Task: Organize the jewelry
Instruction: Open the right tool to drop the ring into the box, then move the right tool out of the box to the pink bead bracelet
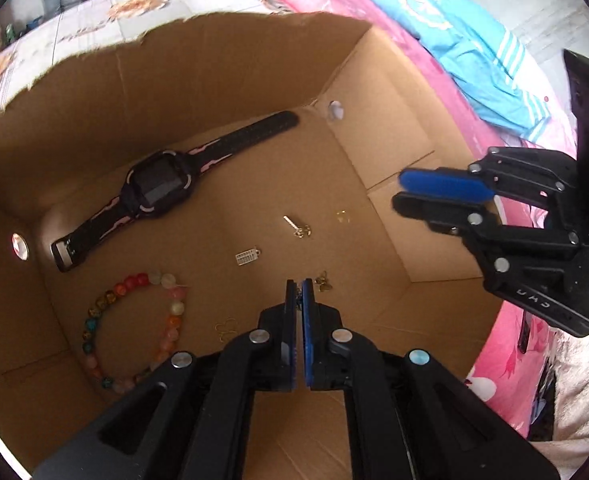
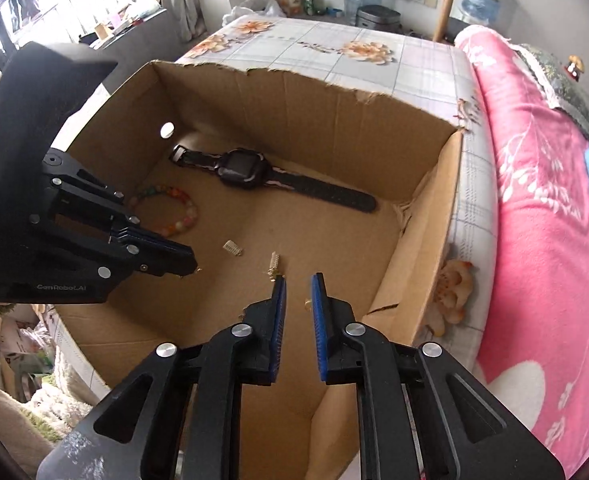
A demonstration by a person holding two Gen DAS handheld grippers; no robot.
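Over open brown cardboard box (image 2: 302, 120) on bed: left gripper (image 1: 299, 286) angled down, blue pads clenched, nearly touching; whether anything is pinched, cannot tell. Right gripper (image 2: 297, 280) above box floor, jaws released, parted. Black-and-pink smartwatch (image 1: 158, 188) far left; multicoloured bead bracelet (image 1: 134, 332) near left; small gold charms (image 1: 298, 228) mid-floor. Left wrist view alone shows gold clover outline (image 1: 226, 330).

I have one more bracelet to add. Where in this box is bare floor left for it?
Bare floor runs along the right wall of the cardboard box, past the small gold charms, and at the near edge beneath the grippers. The left side is crowded: black-and-pink smartwatch at the back, multicoloured bead bracelet in front.
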